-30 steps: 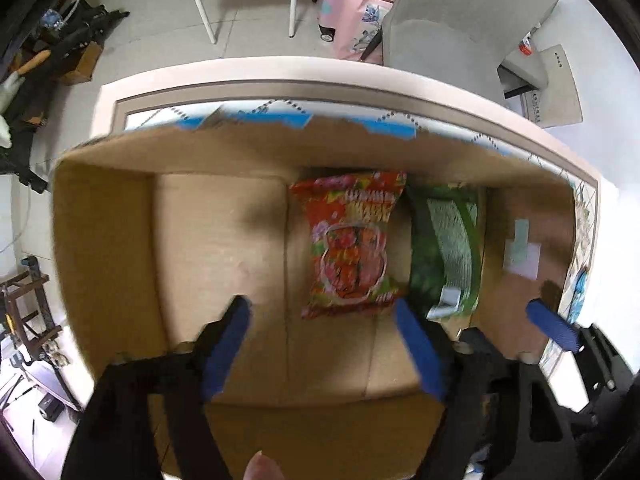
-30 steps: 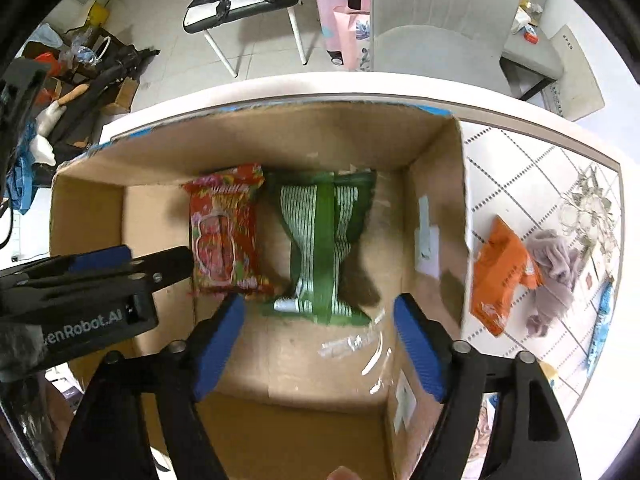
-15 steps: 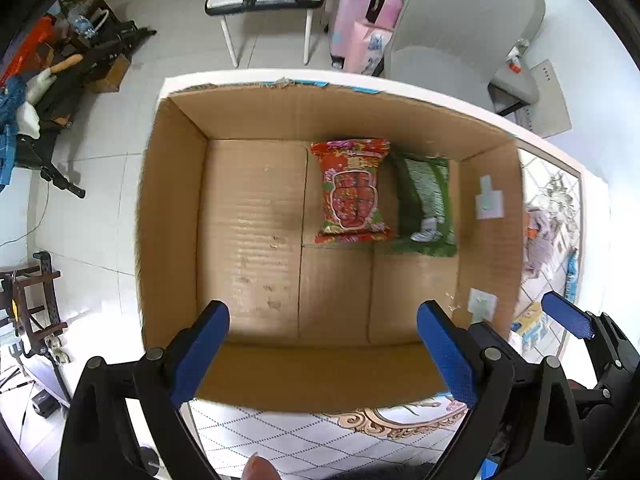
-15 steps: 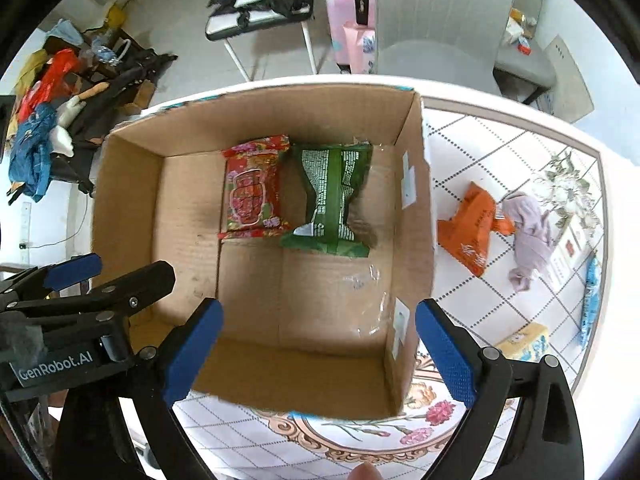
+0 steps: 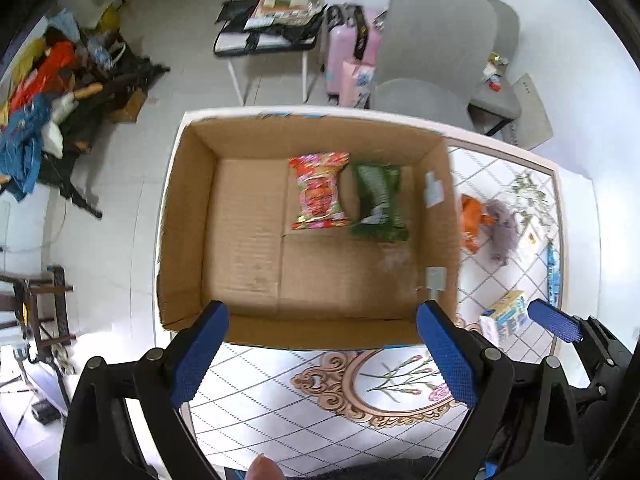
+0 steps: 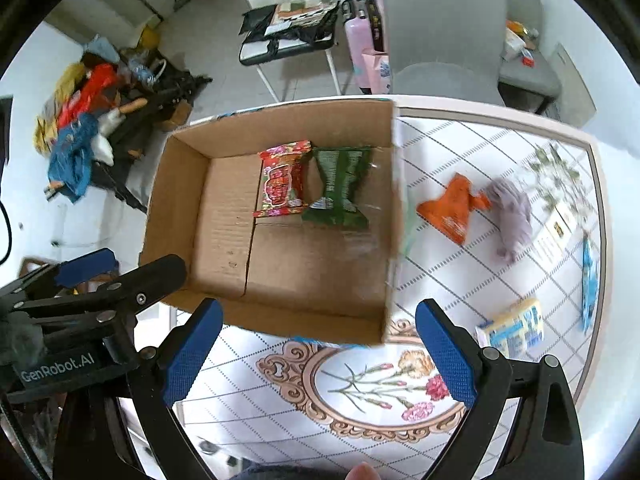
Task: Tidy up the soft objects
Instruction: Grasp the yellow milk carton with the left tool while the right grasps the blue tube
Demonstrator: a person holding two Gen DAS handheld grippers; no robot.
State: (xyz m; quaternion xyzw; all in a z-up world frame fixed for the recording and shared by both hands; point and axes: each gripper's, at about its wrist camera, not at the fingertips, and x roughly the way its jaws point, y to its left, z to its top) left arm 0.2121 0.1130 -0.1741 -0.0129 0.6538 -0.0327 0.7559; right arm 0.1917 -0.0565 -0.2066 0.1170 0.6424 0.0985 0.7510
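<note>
Two snack packets already lie inside the cardboard box (image 6: 280, 264), the biggest thing on the counter (image 6: 460, 152), which wears a white cloth with diamond lines and a floral medallion. The box is open-topped and sits at the counter's left end; its floor is mostly bare. Against the far wall lie the red packet (image 6: 282, 179) and the green packet (image 6: 340, 186), side by side and touching or nearly so. Out on the cloth to the right of the box, the orange packet (image 6: 452, 206) and the lilac cloth (image 6: 512, 216) rest against each other, and nearer the front sit a small yellow-and-blue pack (image 6: 514, 326) and a thin blue wrapper (image 6: 588, 280) close to the counter's right edge. These loose items look like what is left to put away. All seem light and yielding: the packets are crinkly film, likely slippery and puffed with air, so a grip across the flat sealed end or the narrow waist should hold better than squeezing the middle; the lilac cloth is limp and will bunch, so pinching a raised fold is probably best. The left claw (image 5: 322, 354) hovers over the near edge of the box, spread wide and carrying nothing. The right claw (image 6: 318, 354) hangs likewise in front of the box, fully parted and empty, well apart from the loose items.
</note>
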